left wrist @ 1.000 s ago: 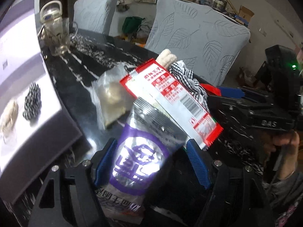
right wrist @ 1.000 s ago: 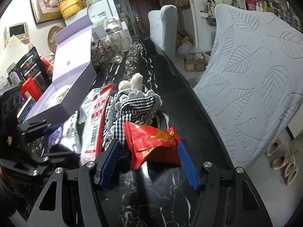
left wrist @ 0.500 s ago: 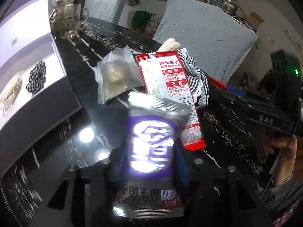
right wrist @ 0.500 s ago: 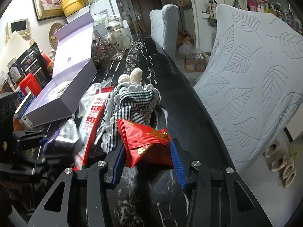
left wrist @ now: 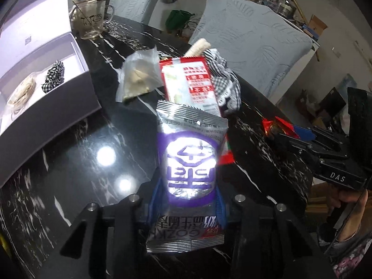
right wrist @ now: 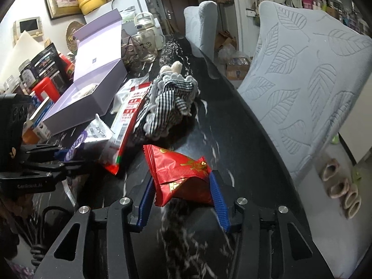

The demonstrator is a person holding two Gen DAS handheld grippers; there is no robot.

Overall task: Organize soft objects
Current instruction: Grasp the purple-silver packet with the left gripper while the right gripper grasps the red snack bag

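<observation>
My left gripper (left wrist: pixel 186 200) is shut on a silver and purple snack packet (left wrist: pixel 188 162) and holds it above the black marble table (left wrist: pixel 81 162). My right gripper (right wrist: pixel 183 193) is shut on a red snack packet (right wrist: pixel 181 172) lifted off the table. A long red and white packet (left wrist: pixel 188 81) lies beside a black and white checked cloth toy (right wrist: pixel 167 102). A clear bag (left wrist: pixel 139 76) lies to the left of them. The red packet also shows in the left wrist view (left wrist: pixel 276 125).
An open lilac box (left wrist: pixel 46 88) at the left holds a checked scrunchie (left wrist: pixel 53 76) and a cream one (left wrist: pixel 22 90). A glass cup and kettle (left wrist: pixel 88 23) stand at the back. Grey covered chairs (right wrist: pixel 302 88) line the table's right edge.
Both grippers closed on their packets and lifted them. The left gripper pulled back with the silver packet; the right one drew the red packet away from the cloth toy.
</observation>
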